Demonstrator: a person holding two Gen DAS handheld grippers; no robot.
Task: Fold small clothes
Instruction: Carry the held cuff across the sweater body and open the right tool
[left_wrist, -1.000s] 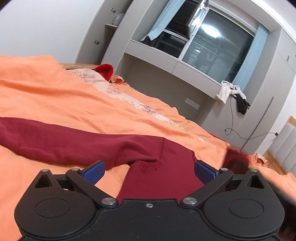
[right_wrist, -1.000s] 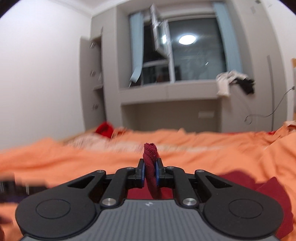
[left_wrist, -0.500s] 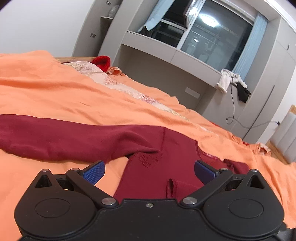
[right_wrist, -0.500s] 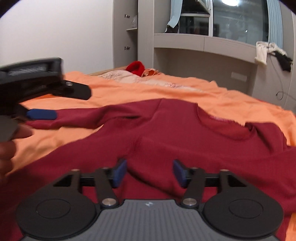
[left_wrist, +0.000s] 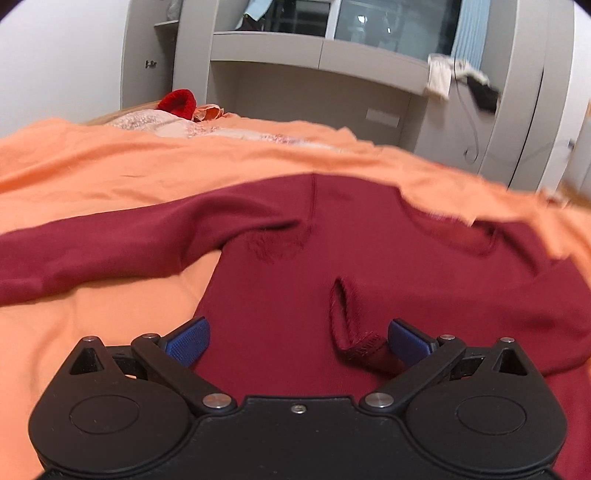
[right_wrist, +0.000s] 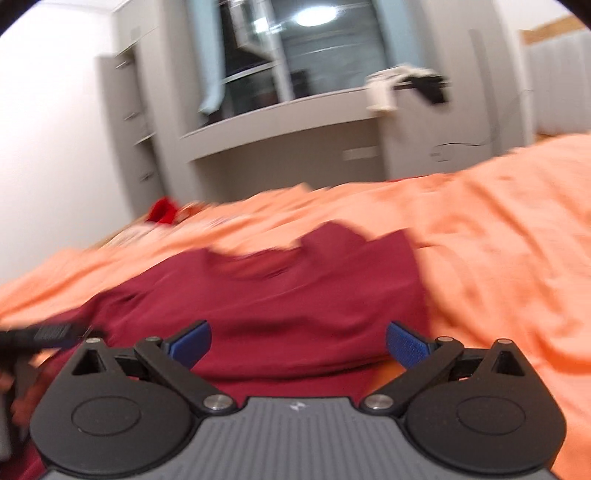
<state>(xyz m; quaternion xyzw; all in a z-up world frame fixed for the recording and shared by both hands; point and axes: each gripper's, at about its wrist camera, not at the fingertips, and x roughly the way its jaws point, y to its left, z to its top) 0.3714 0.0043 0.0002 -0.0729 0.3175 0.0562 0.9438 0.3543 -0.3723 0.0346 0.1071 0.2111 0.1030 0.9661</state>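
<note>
Item: one dark red long-sleeved top (left_wrist: 369, 266), which we find lying spread on a bed under an orange bedspread (left_wrist: 147, 170). Our left claw (left_wrist: 297, 341) is released, blue pads wide apart, poised over the lower body of the top; one sleeve runs out to the left across the bedspread, and a cuff (left_wrist: 360, 343) lies folded onto the body, just beside the right-hand pad. Our right claw (right_wrist: 298, 341) is likewise released and holds nothing; the top (right_wrist: 295, 295) lies directly ahead of and between its pads, its far edge toward the wall, bare orange bedspread (right_wrist: 498, 240) to its right. That view is blurred. At its left edge we note a dark shape, likely the other tool, too smeared to confirm. Room: a bright red cloth item (left_wrist: 177, 104) at the far end of the bed, grey built-in shelving (left_wrist: 317, 55) below a window, white and black garments (left_wrist: 461, 79) hanging from the ledge, white walls.
</note>
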